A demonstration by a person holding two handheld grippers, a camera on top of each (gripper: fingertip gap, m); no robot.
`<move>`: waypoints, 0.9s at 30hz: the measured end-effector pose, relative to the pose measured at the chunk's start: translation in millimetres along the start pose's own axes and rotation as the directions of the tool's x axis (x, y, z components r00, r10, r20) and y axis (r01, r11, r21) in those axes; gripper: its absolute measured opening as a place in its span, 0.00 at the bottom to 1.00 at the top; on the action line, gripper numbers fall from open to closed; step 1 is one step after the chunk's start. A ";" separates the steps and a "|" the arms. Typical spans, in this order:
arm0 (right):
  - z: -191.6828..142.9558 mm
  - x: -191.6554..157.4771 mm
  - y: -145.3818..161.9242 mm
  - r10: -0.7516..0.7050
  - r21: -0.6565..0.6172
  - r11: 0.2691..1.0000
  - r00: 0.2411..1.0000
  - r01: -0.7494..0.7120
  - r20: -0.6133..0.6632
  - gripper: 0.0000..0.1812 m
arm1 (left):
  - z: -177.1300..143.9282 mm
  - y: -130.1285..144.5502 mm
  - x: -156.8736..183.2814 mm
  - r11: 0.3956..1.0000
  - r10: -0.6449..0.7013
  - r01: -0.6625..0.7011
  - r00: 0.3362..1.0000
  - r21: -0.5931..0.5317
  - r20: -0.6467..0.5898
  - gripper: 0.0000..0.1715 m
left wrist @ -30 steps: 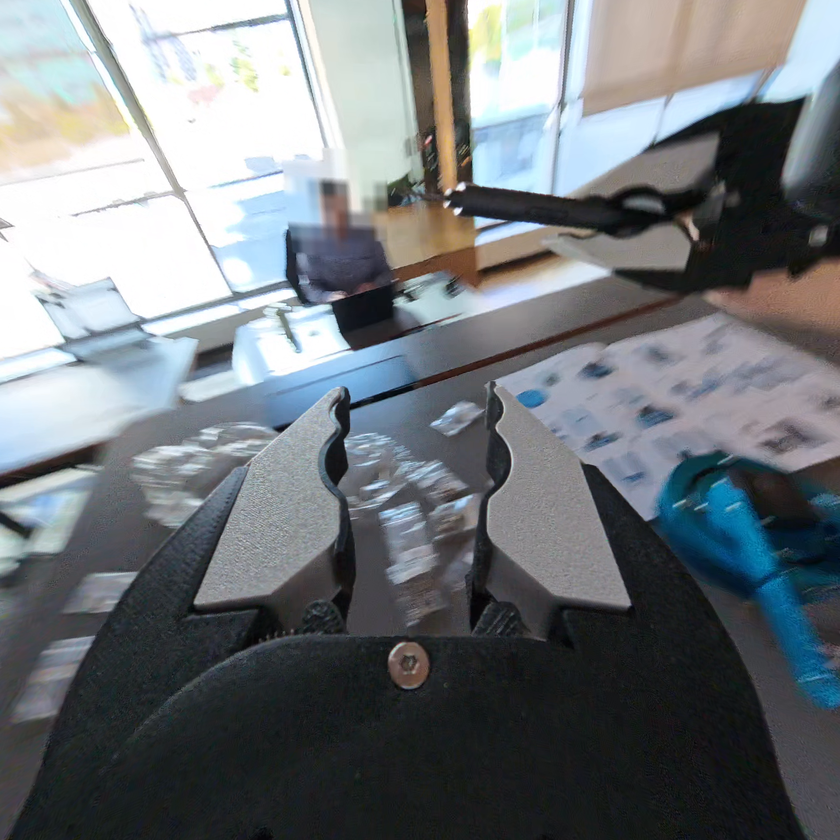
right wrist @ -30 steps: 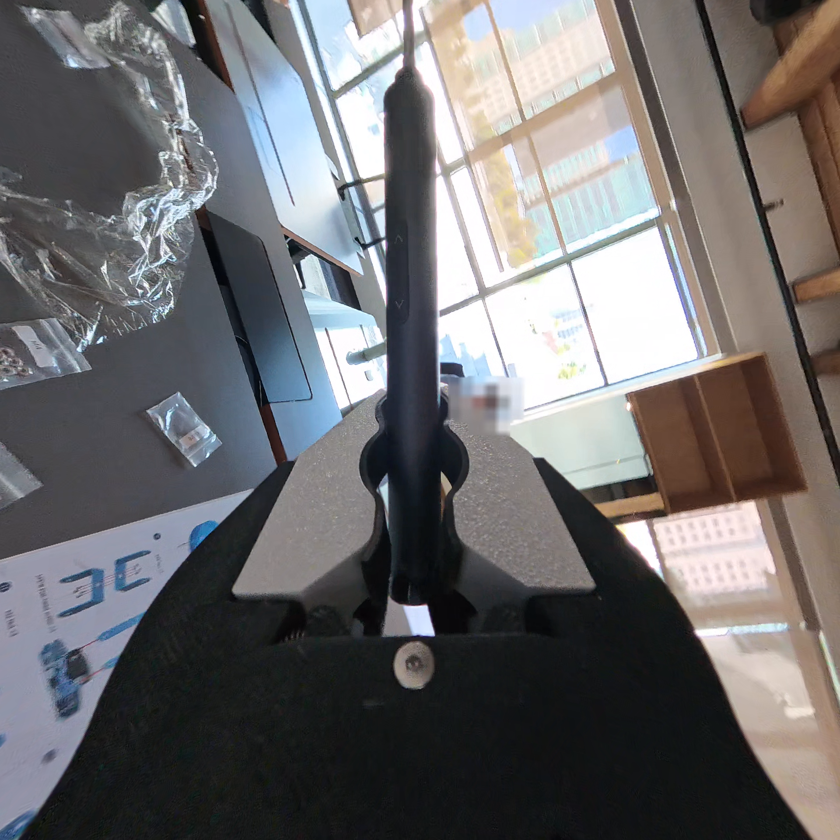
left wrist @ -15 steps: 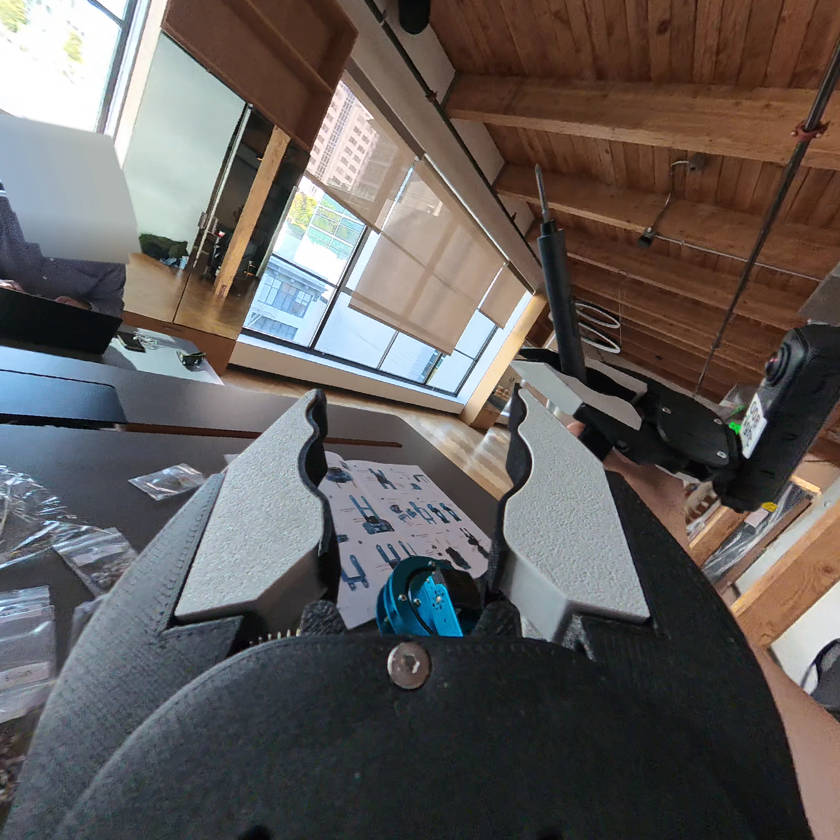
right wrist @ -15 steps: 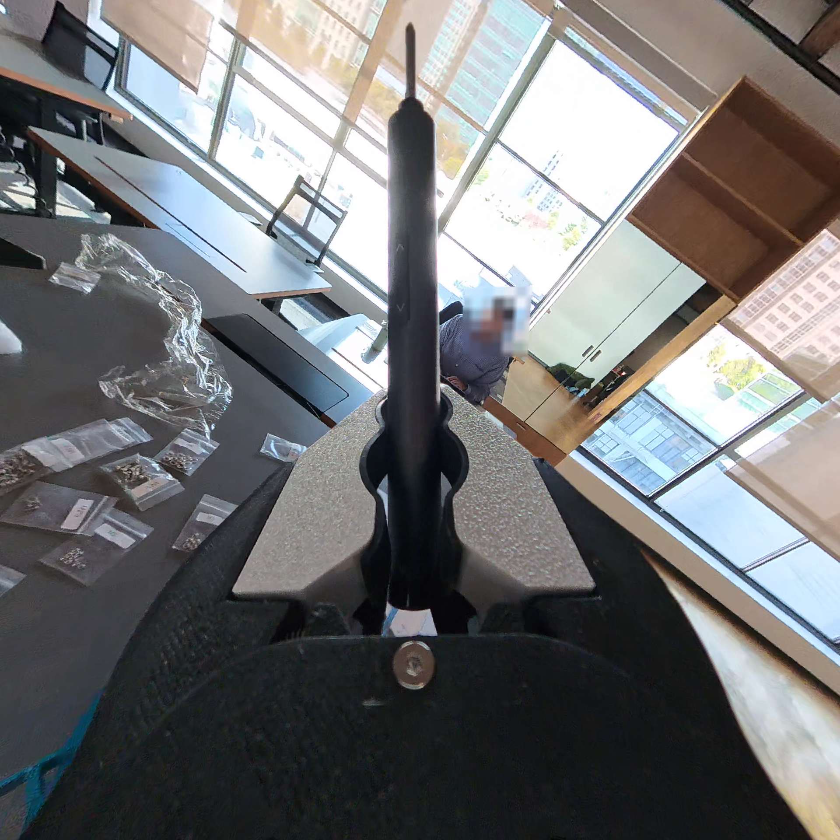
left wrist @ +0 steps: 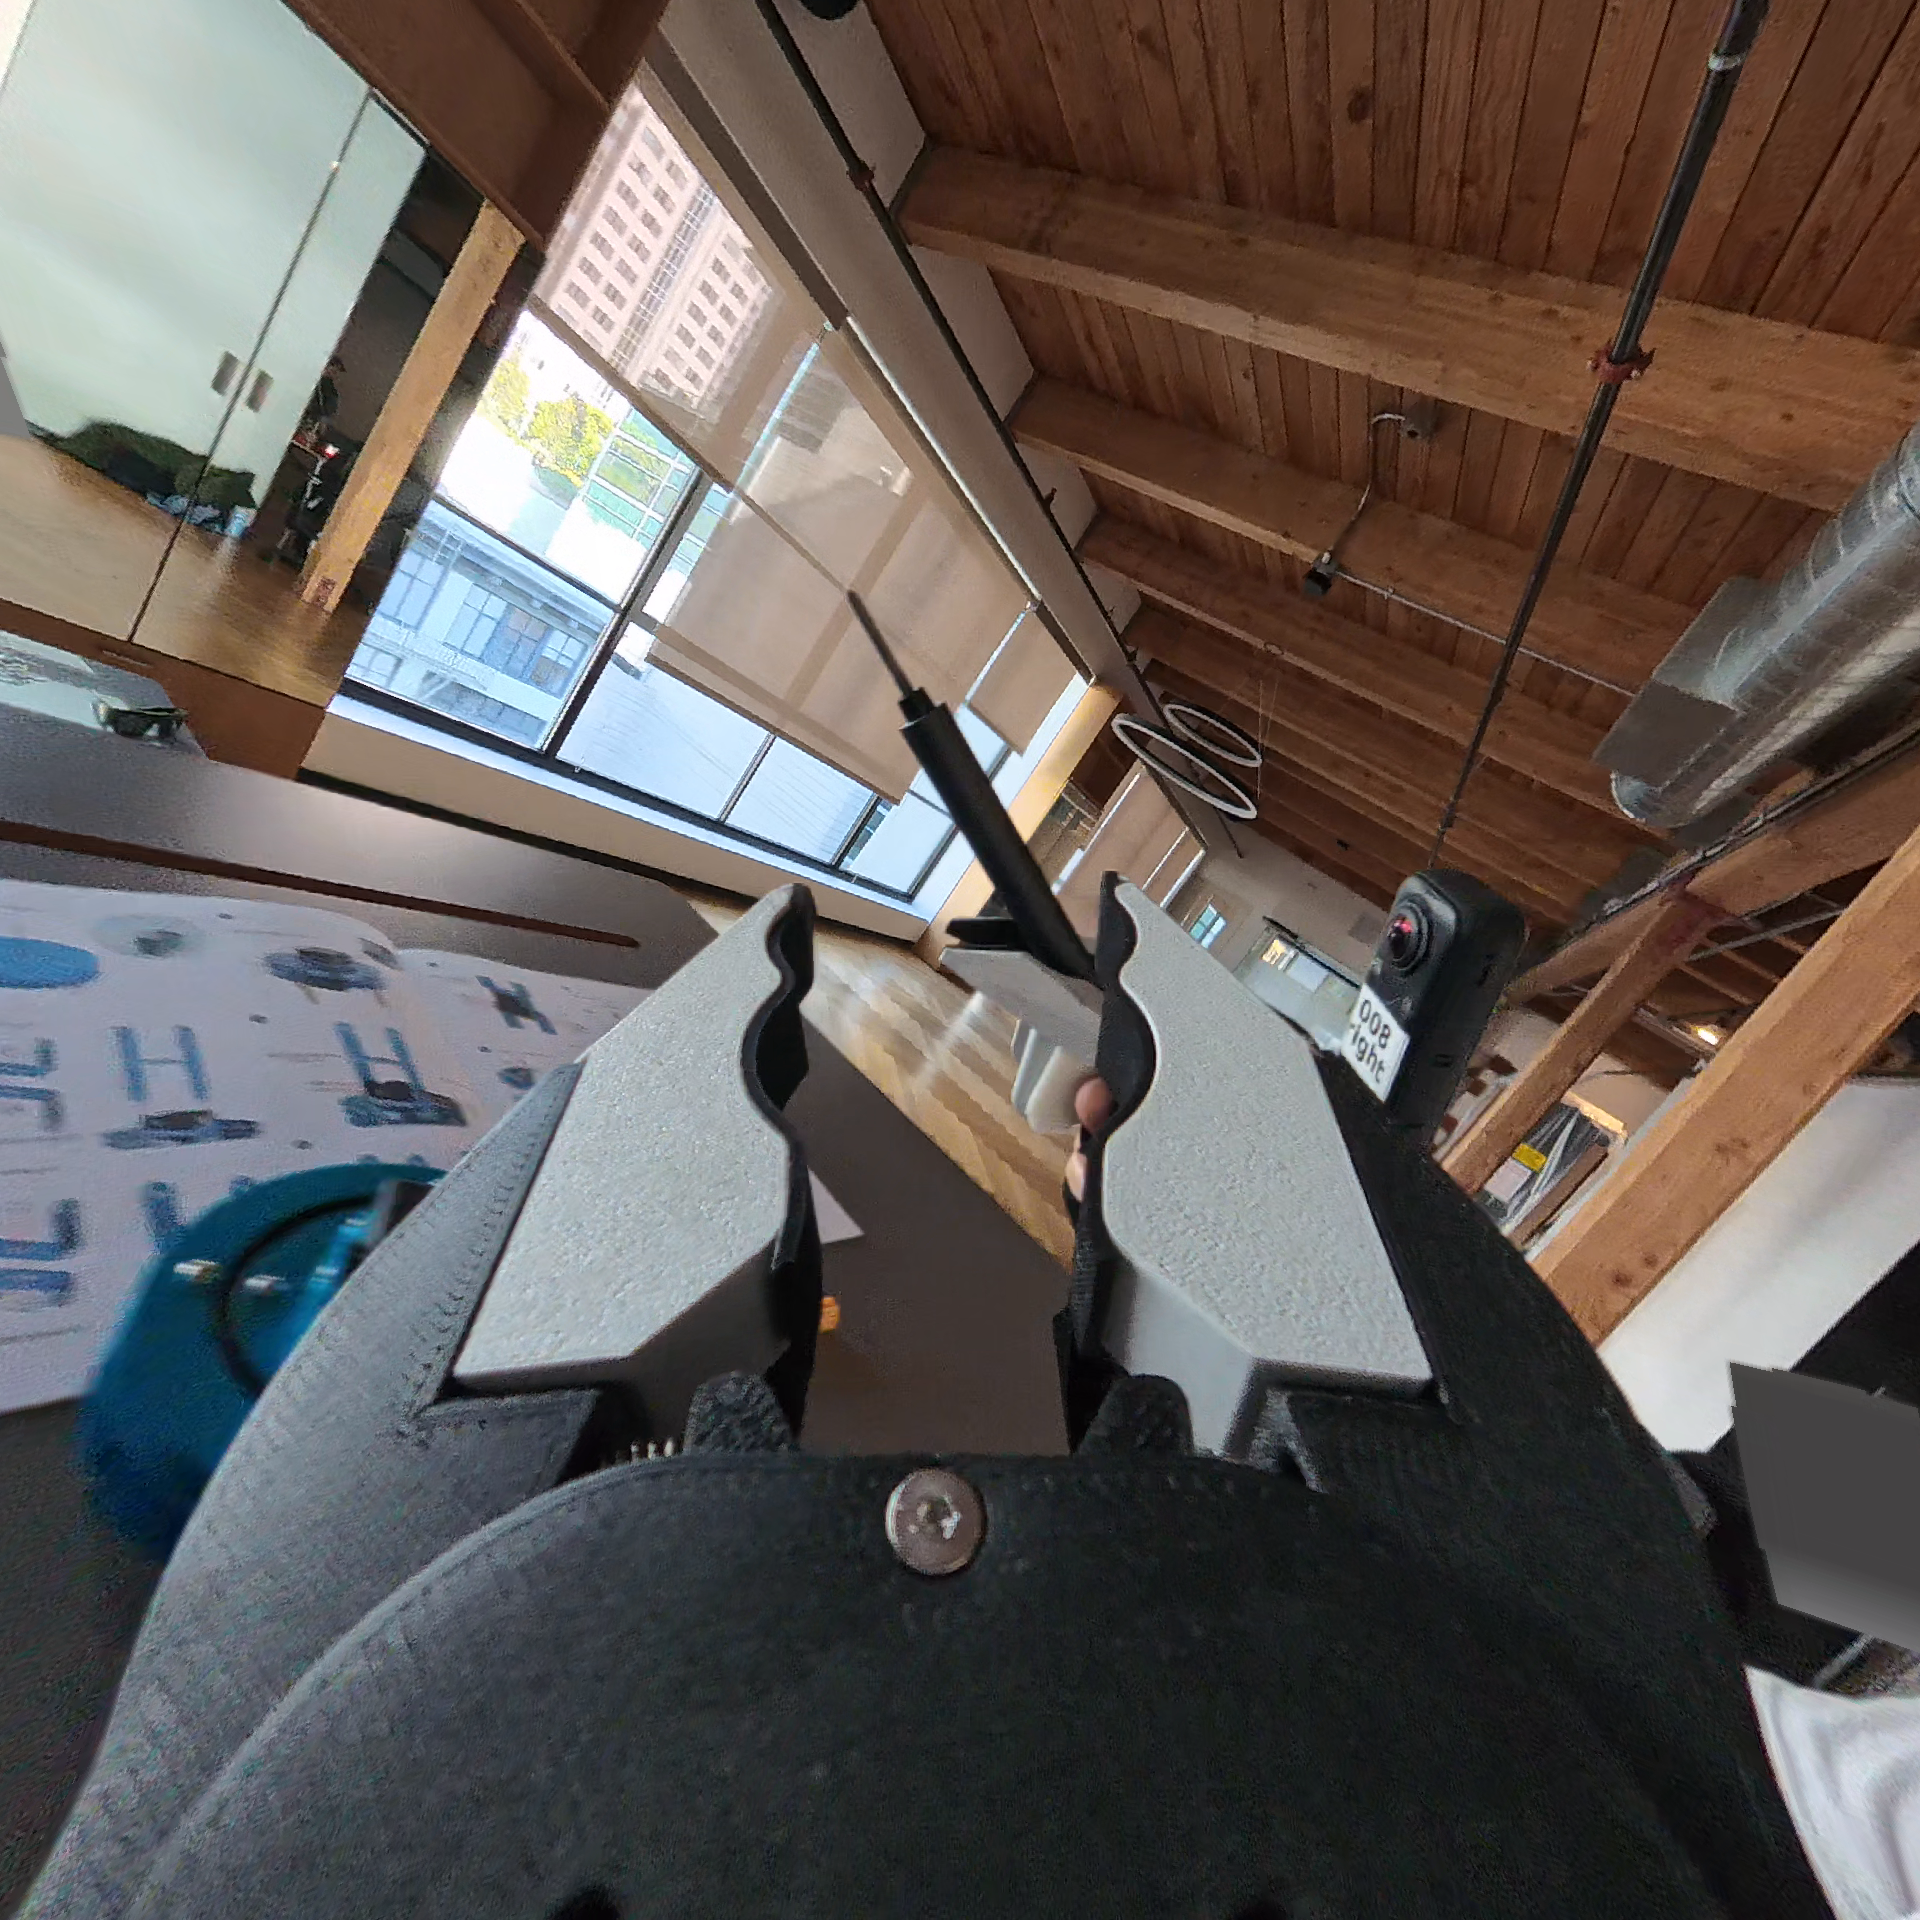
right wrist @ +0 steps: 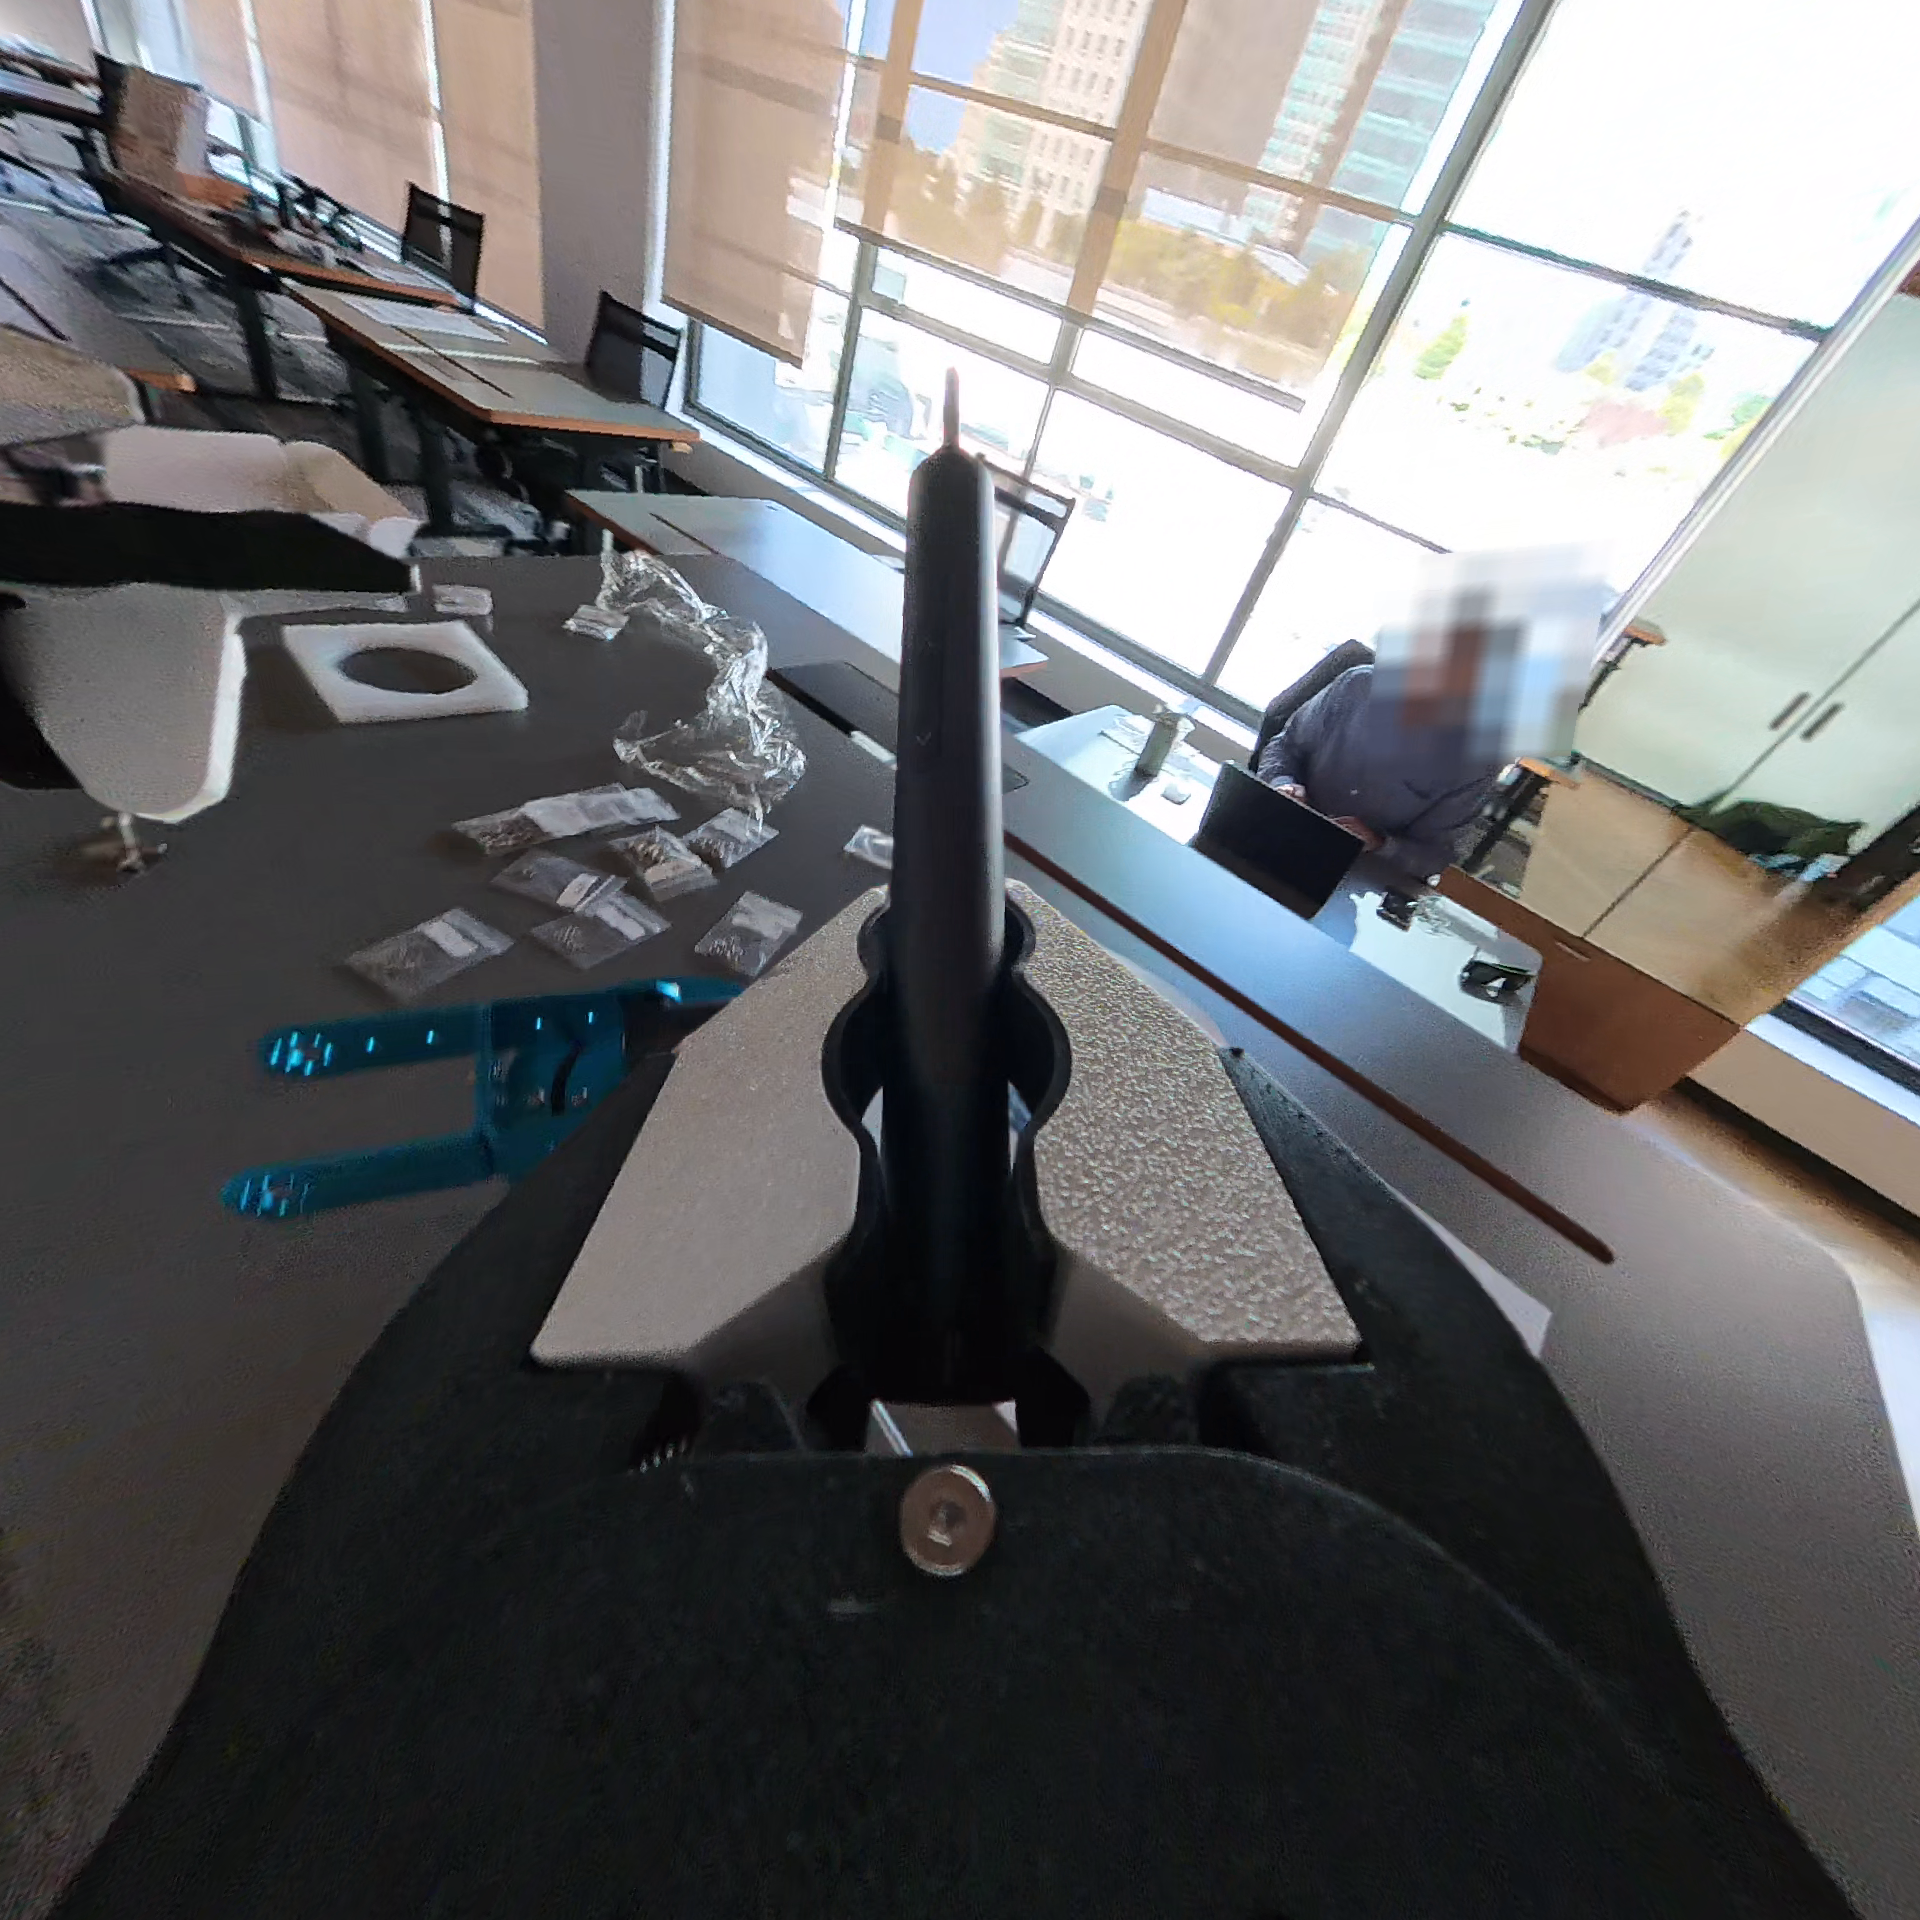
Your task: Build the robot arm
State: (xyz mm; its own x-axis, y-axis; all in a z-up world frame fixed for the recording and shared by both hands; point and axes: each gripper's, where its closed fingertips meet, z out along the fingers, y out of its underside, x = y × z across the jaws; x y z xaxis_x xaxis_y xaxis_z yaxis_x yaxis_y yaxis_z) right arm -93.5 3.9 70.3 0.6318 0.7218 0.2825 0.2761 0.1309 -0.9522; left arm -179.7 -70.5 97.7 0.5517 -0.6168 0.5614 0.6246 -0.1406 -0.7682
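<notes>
black screwdriver [right wrist: 951, 790] clamped upright between right gripper [right wrist: 948, 935] fingers, tip up over the bench [right wrist: 208, 935] | blue bracket [right wrist: 447, 1081] lies just left of it, small parts bags [right wrist: 582, 894] beyond | left gripper [left wrist: 951, 997] fingers spread, empty, blue round part [left wrist: 208, 1340] below-left on printed sheet [left wrist: 208, 1049]

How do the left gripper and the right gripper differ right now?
The left gripper is open with nothing between its fingers; the right gripper is shut on a black screwdriver. The left gripper points up toward the wooden ceiling, the right gripper out over the dark table. Both have grey fingers on black bodies.
</notes>
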 end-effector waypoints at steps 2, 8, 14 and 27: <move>-20.5 8.7 21.9 0.001 -0.015 1.000 0.999 0.000 0.047 0.08 | 16.5 38.0 18.4 1.000 -0.027 0.027 0.999 -0.007 0.027 0.30; -90.0 29.4 86.8 0.009 -0.029 1.000 0.992 -0.005 0.124 0.08 | 71.5 160.6 50.7 0.992 -0.119 0.122 0.988 -0.026 0.102 0.33; -117.8 27.1 133.0 0.056 -0.063 0.997 0.978 -0.044 0.202 0.07 | 109.2 228.3 41.3 0.972 -0.222 0.230 0.966 -0.048 0.132 0.32; -98.6 12.1 178.2 0.110 -0.149 0.987 0.939 -0.064 0.326 0.12 | 126.0 243.6 14.2 0.964 -0.210 0.218 0.976 -0.153 0.064 0.10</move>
State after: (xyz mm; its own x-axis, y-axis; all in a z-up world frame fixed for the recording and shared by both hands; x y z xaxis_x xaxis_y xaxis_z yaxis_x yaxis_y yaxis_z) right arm 34.7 -31.1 -84.5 0.3872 0.9139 0.1222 0.3402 -0.0184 -0.9402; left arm 50.0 -15.9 -42.7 0.4419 -0.5229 0.7289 0.6375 -0.3885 -0.6653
